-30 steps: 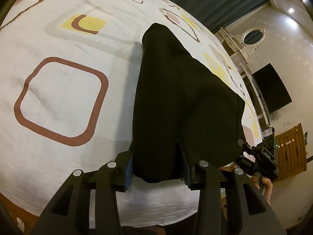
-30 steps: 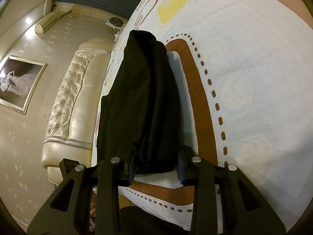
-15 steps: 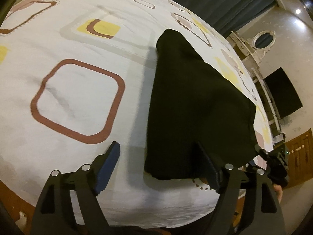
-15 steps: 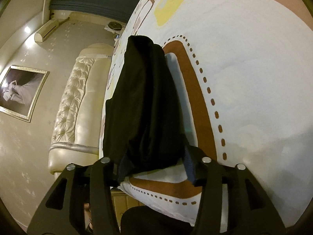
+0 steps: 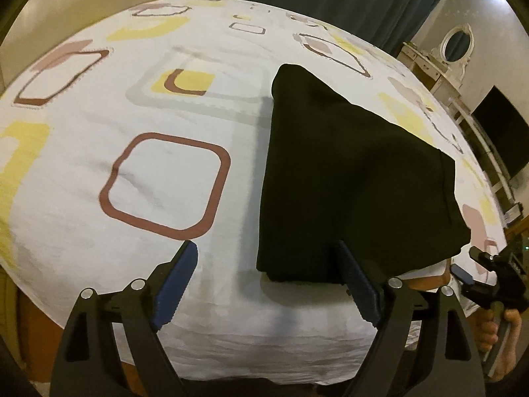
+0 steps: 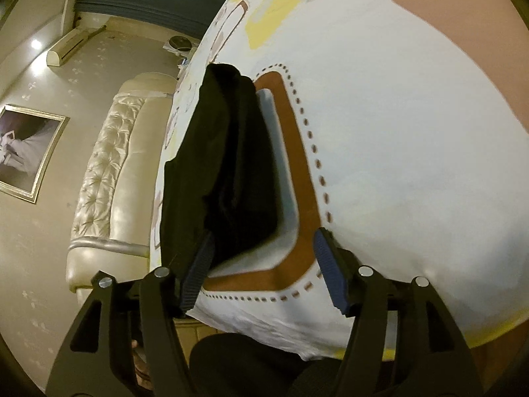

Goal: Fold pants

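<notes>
We're letting go: left gripper [image 5: 264, 281] and right gripper [image 6: 264, 271] opening off the folded pants [image 5: 347, 178] on the bed [image 5: 99, 198]; next, probably smoothing.

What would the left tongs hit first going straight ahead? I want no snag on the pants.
Probably the white patterned bedsheet; the opening left tongs hold nothing, with the folded black pants just right of centre.

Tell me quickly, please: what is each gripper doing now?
Left gripper: jaws opening, holding nothing; the black pants lie on the bed.
Right gripper: jaws opening, pads off the pants, holding nothing.
</notes>
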A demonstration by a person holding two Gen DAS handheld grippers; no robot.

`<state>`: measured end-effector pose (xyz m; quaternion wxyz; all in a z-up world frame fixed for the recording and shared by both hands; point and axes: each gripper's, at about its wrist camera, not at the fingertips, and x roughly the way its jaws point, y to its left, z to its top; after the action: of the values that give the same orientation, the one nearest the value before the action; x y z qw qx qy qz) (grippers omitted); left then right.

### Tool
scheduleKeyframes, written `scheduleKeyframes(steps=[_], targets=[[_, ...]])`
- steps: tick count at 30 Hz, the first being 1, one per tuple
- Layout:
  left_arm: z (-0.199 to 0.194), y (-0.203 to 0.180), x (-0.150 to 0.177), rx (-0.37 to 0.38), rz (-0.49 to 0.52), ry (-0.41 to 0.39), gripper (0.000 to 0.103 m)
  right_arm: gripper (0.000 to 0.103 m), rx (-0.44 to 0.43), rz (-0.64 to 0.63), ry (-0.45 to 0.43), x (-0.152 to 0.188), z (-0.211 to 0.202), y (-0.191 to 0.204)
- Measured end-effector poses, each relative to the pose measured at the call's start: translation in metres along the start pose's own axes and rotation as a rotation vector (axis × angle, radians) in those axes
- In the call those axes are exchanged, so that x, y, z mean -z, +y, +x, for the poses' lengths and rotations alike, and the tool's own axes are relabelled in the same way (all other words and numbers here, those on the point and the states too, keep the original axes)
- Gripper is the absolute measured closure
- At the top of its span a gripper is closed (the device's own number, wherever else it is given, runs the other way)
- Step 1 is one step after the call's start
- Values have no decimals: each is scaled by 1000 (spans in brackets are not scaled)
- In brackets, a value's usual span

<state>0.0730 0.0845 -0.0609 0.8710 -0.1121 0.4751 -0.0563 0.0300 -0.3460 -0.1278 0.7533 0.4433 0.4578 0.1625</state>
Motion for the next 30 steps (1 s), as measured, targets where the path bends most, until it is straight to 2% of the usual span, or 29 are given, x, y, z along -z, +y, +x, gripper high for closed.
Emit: scheduleKeyframes(steps=[4, 12, 18, 23, 26, 30], targets=[[-7, -8, 4, -55, 40, -23, 19, 31, 25, -13, -11, 3, -2, 5], [-24, -25, 16, -140, 104, -84, 19, 24, 177, -157, -21, 19, 4, 30], [-37, -32, 23, -147, 82, -121, 19, 20, 340, -305, -83, 36, 7, 58], [-50, -40, 25, -161, 110, -169, 19, 16, 452, -450, -159, 49, 11, 86], [-55, -44, 26, -167, 124, -202, 19, 14, 495, -524, -193, 56, 14, 98], [-56, -46, 25, -163, 127, -214, 19, 13, 500, -563, -221, 61, 15, 106]])
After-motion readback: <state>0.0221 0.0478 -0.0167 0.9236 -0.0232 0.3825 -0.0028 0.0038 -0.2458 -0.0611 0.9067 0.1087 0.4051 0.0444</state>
